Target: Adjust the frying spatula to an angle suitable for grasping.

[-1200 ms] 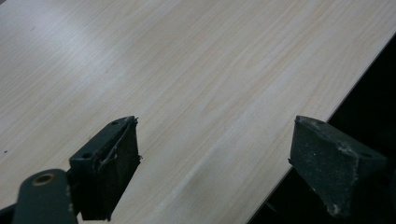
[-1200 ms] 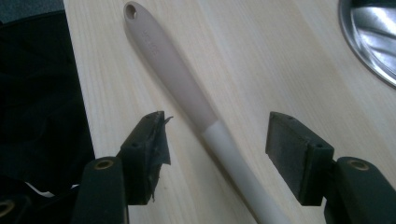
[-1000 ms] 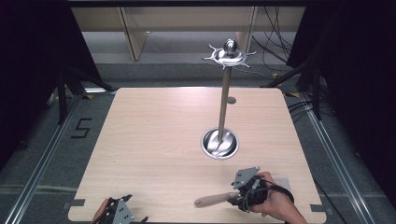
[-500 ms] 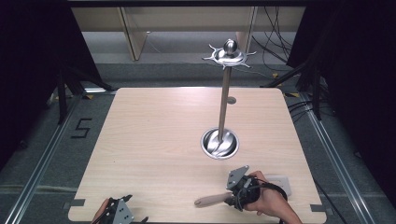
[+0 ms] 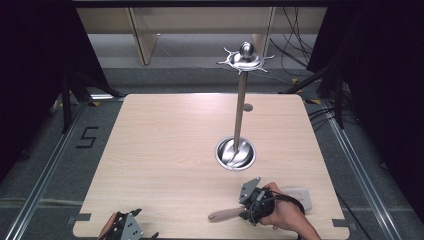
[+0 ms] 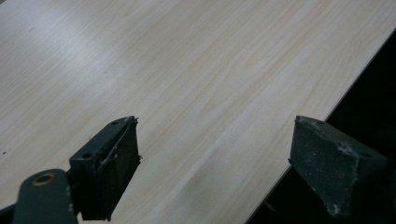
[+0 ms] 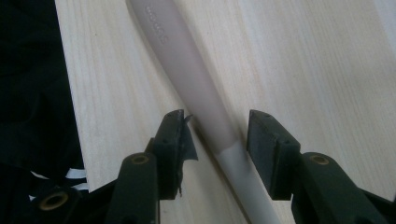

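The spatula (image 5: 227,215) lies flat near the bench's (image 5: 165,150) front edge, right of centre, its long axis almost along that edge, handle end pointing left. The right gripper (image 7: 217,135) straddles the handle, jaws just closing in, a gap still showing either side. The left gripper (image 6: 215,154) hangs wide apart over the front left corner.

The right gripper (image 5: 248,212) sits at five o'clock on the table, hand (image 5: 280,212) wrapped behind it — its jaws have just been closing, a narrow gap left between them. The left gripper (image 5: 127,230) rests at seven o'clock, jaws spread wide.
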